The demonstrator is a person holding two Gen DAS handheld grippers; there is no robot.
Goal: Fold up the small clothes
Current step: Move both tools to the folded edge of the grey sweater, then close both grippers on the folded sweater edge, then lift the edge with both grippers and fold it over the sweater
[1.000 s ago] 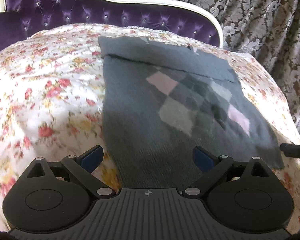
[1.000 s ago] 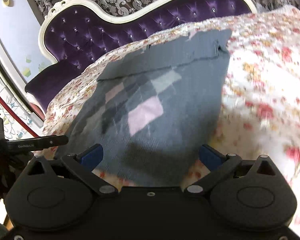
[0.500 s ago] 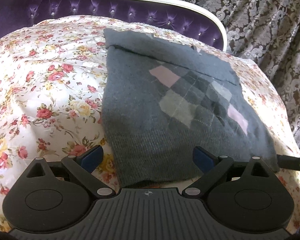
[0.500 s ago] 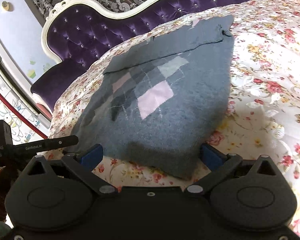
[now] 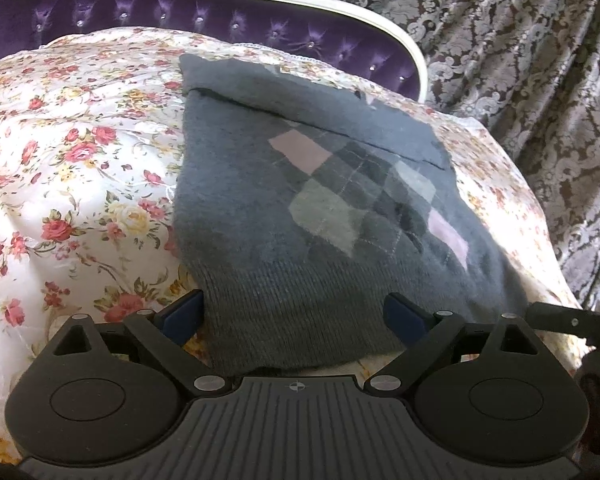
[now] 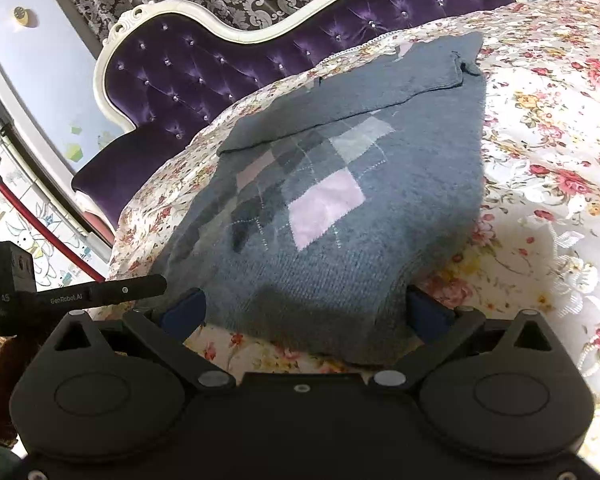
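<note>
Left wrist view: the left gripper (image 5: 294,314) has closed in on the near hem of the grey argyle sweater (image 5: 300,208) compared with a second ago; the hem now sits right between its blue fingers (image 5: 182,316), where before it lay a bit further off. The jaws are spread wide and grip nothing. The sweater lies flat on the floral bedspread (image 5: 68,152), with its far part already folded over as a plain grey band. The purple tufted headboard (image 5: 140,16) stands at the far end, with patterned curtains (image 5: 520,60) to the right. The other tool's black finger pokes in at the right edge, just beside the sweater's right near corner.

Right wrist view: the same change here. The right gripper (image 6: 304,316) has moved forward and lower, and the hem's right near corner now sits against the inner side of its right blue finger (image 6: 424,314). It is also spread wide, with nothing pinched. The sweater (image 6: 340,208) fills the middle of the frame. The left tool's finger shows at the left, near the left near corner.

Judgement: both tools are set to pinch the near hem, probably to carry it to the far side for the next fold. The approach looks nearly complete and no grasp has been made yet.

Pose: both tools are low, angled nearly along the bedspread, and point away toward the headboard, side by side at the near edge.
</note>
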